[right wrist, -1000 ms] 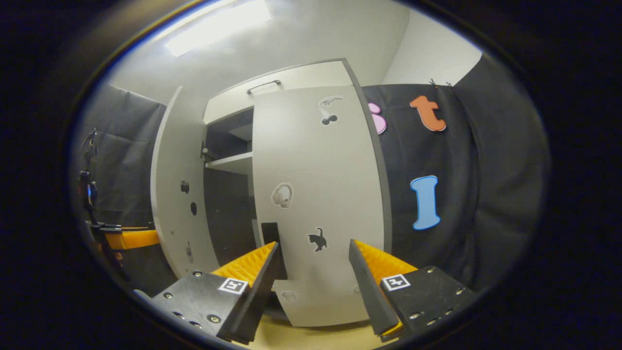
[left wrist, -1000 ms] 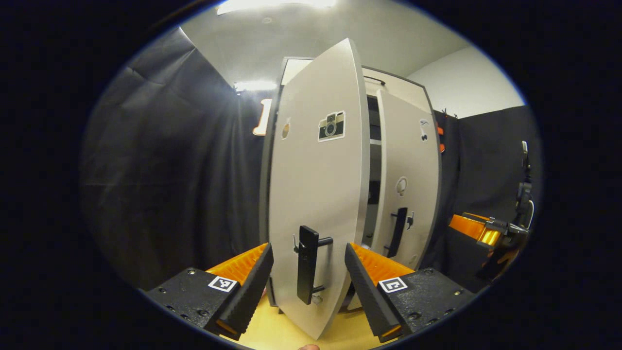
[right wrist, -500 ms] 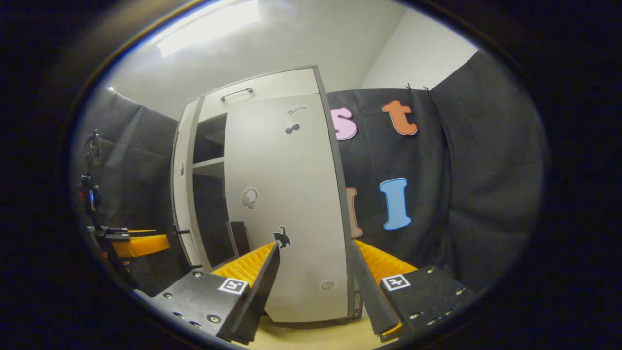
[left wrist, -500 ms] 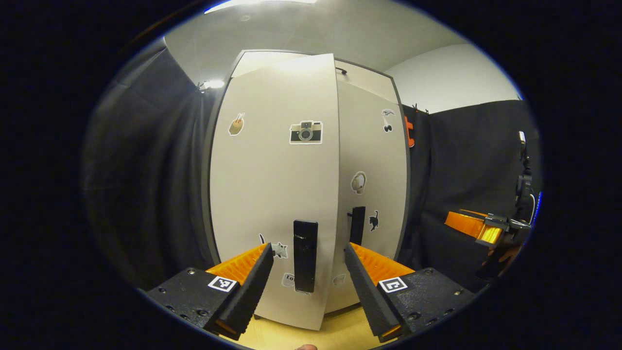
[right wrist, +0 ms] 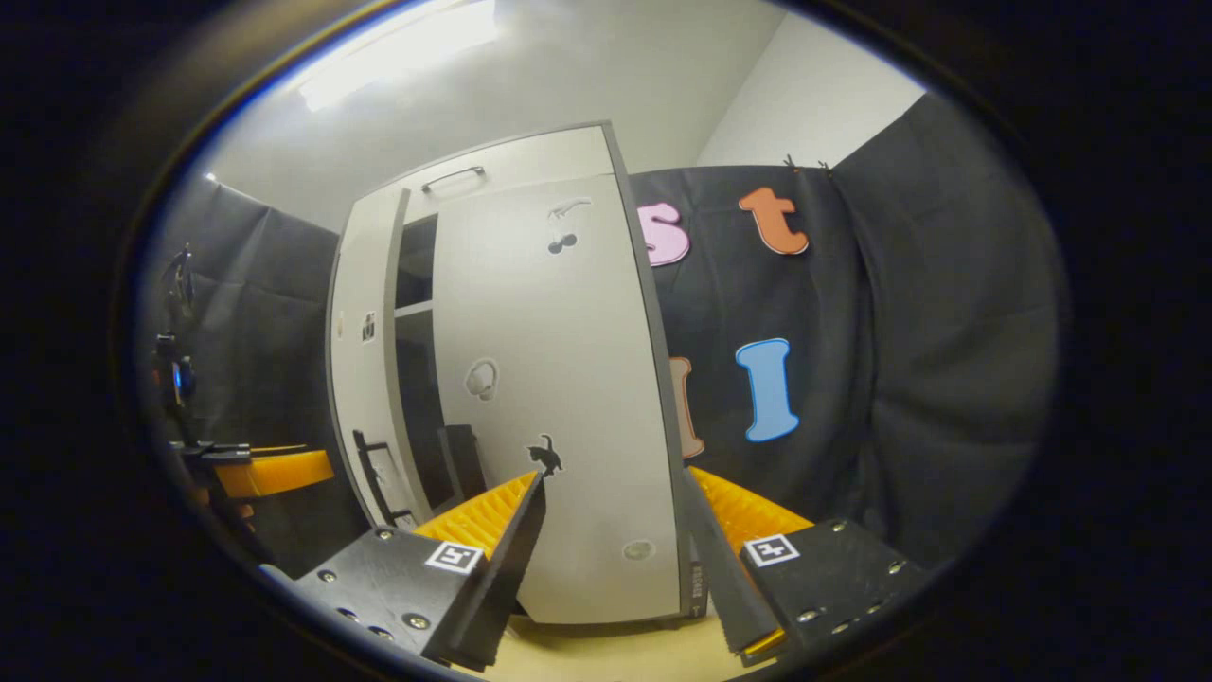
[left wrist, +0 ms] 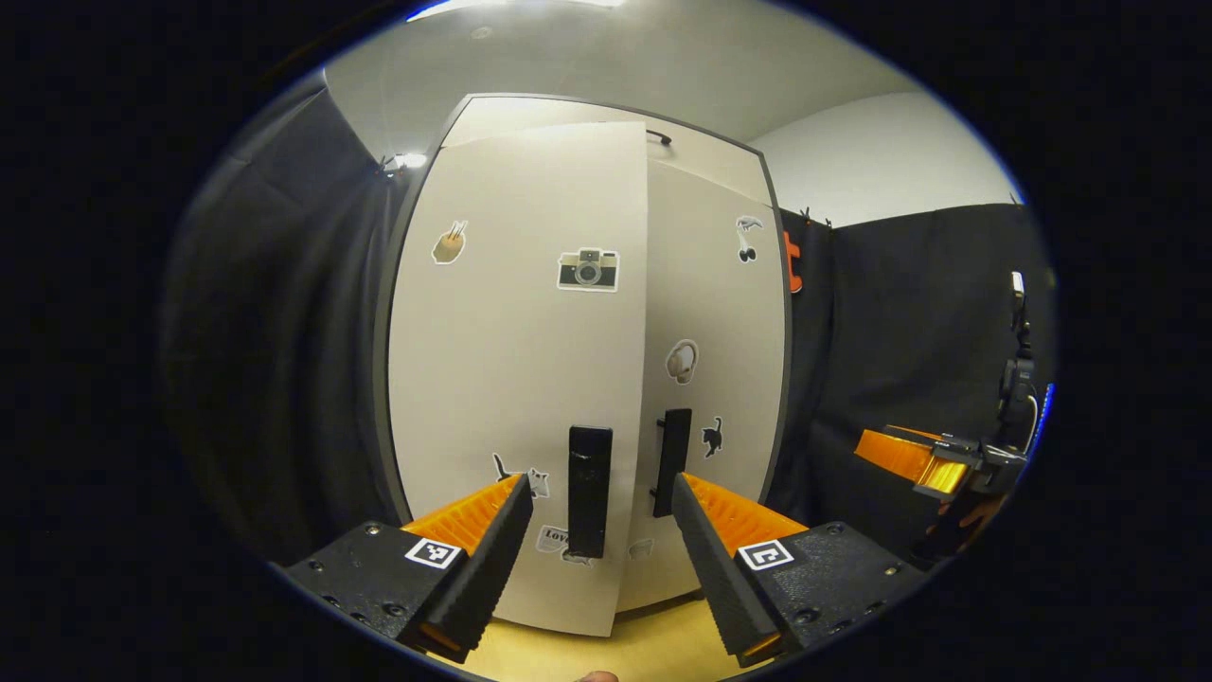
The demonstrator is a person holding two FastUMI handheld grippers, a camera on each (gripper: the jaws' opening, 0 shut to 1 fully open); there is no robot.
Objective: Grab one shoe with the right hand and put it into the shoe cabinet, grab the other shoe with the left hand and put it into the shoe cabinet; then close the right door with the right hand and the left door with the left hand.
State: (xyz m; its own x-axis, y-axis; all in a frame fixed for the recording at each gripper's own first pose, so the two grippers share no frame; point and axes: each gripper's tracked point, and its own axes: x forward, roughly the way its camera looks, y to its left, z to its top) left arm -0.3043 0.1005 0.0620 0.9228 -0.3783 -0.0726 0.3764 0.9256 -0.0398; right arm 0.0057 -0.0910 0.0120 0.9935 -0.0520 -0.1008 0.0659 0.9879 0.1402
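Shoe cabinet (left wrist: pixel 587 313) with both doors near closure. In the left gripper view, the left door (left wrist: pixel 516 360) now faces the camera almost flat; one second ago it stood edge-on and swung well out from the cabinet, and half a second ago it was already most of the way home. Its lower edge still sits slightly proud of the right door (left wrist: pixel 715 360), and in the right gripper view a dark gap remains between the left door (right wrist: pixel 365 369) and the right door (right wrist: pixel 559 398), with a shelf visible inside. The left door is therefore judged nearly, not fully, shut. The right door lies flush in the cabinet frame.

The left gripper (left wrist: pixel 598 545) holds its jaws wide, either side of the left door handle (left wrist: pixel 588 491) without touching it. The right gripper (right wrist: pixel 615 559) also has its jaws wide and empty, low in front of the right door. It appears again in the left gripper view, to the right of the cabinet and well apart from it (left wrist: pixel 923 462).

The shoes cannot be seen; they are presumably inside the cabinet. The remaining step is judged to be a final push on the left door. The cabinet stands on a pale wooden floor (left wrist: pixel 653 649).
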